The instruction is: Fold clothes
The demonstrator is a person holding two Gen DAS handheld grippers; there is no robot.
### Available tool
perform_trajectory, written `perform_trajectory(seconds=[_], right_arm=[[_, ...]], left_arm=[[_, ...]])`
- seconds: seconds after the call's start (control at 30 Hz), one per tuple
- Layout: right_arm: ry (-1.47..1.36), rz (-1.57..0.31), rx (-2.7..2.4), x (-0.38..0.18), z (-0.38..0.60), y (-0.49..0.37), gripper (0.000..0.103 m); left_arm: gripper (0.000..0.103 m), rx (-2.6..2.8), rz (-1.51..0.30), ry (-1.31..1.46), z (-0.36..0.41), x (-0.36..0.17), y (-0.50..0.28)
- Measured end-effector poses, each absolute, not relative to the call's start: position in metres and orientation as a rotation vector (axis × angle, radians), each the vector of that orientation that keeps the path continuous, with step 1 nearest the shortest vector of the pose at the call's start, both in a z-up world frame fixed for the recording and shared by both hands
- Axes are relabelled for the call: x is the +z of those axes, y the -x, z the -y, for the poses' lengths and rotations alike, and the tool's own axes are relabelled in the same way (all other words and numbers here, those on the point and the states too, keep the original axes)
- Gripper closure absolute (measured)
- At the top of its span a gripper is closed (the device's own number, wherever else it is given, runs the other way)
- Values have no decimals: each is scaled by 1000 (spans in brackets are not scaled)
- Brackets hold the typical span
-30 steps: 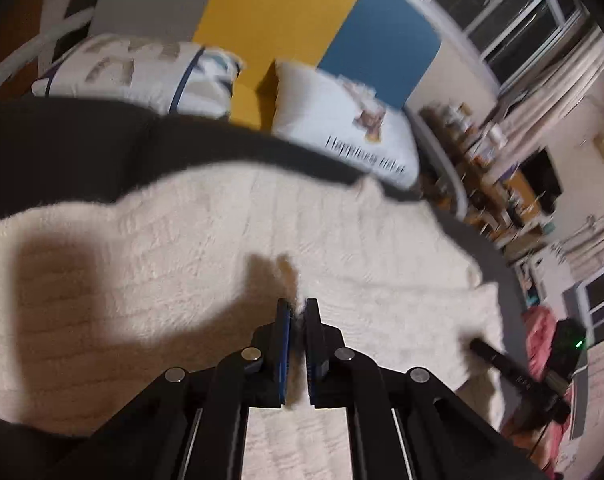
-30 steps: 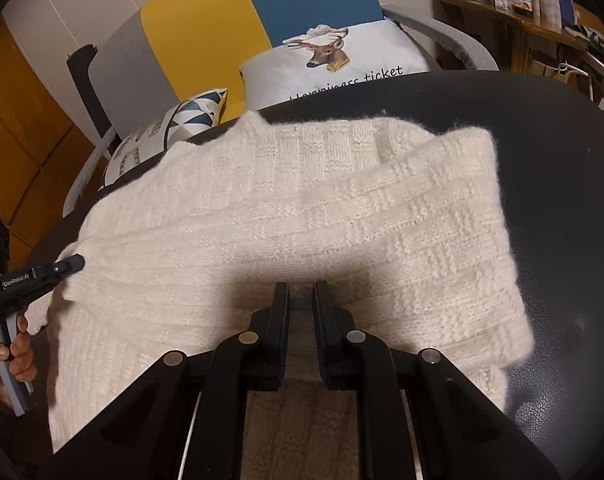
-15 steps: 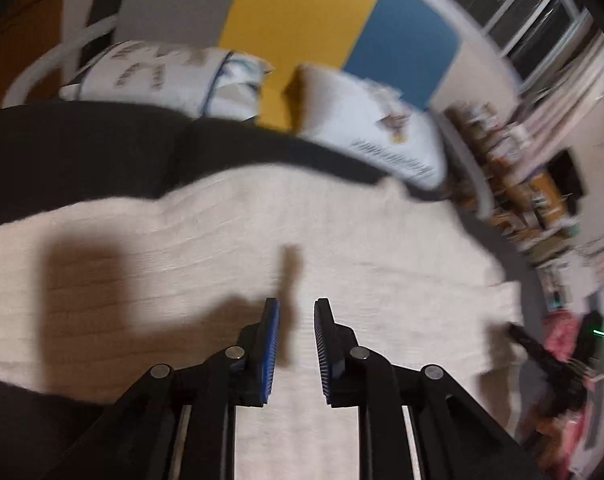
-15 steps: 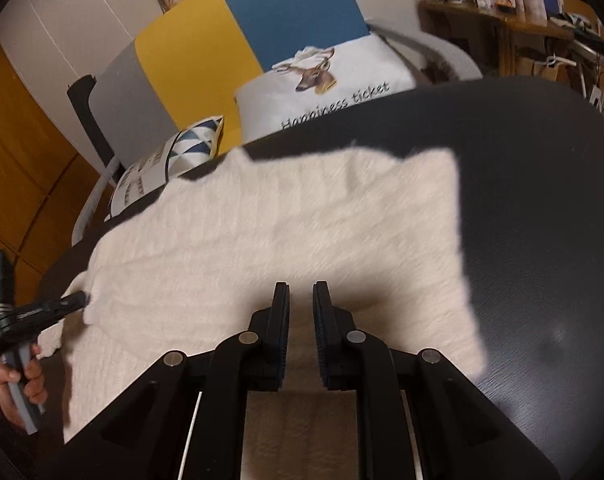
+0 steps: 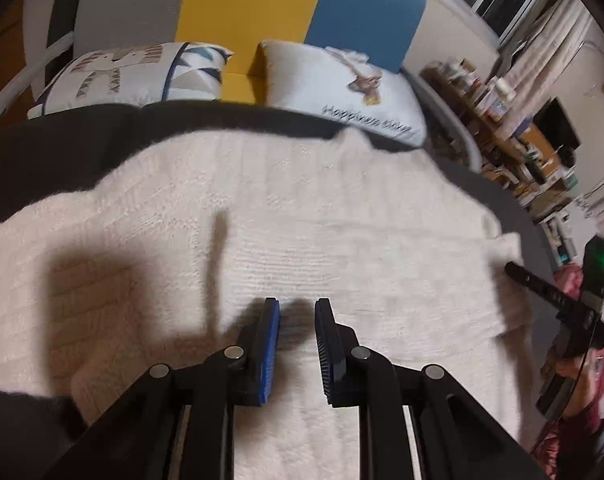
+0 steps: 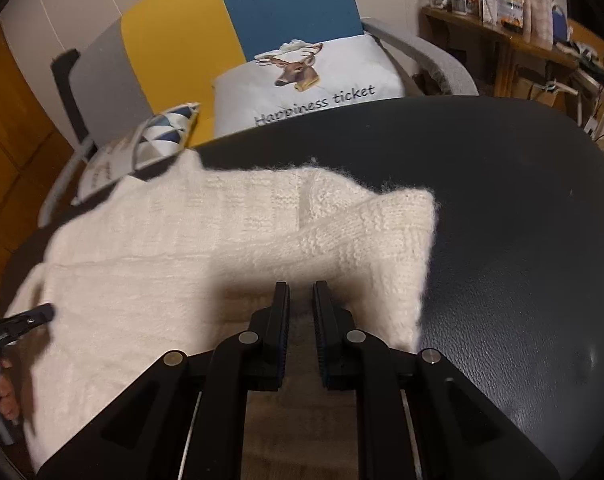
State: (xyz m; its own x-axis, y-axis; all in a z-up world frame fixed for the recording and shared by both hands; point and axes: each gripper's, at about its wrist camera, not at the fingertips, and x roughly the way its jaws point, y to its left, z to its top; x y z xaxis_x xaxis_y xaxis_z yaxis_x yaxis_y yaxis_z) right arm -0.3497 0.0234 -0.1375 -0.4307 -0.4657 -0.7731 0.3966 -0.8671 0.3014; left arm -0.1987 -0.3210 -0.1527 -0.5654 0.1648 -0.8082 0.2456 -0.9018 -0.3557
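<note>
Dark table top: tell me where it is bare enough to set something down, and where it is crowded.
Most bare room is the dark table top to the right of the cream sweater's folded edge, out to the table rim. A narrower dark strip lies between the sweater and the pillows. The middle and left are covered by the sweater.

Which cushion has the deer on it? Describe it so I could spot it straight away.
Look past the dark table and the cream sweater to the grey, yellow and blue sofa. Two cushions lean there; the deer cushion sits before the blue panel. It alone bears an antlered head and "Happiness ticket"; its neighbour has triangles.
</note>
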Motion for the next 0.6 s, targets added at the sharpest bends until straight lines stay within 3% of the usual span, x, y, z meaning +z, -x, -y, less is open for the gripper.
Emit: perform_trajectory(seconds=[0.13,0.37,0.6], right_arm=[[-1217,232,-2212,-122,-57,329,90],[-1299,-128,-2242,-141,-46,301,91],[-1211,-32,-2296,-107,-42,316,89]], left_arm=[[85,-2688,-638,-1431,312,-147,205],[85,-2625,-567,-1496,299,-166,210],[85,-2681,-670,-1410,307,-144,210]])
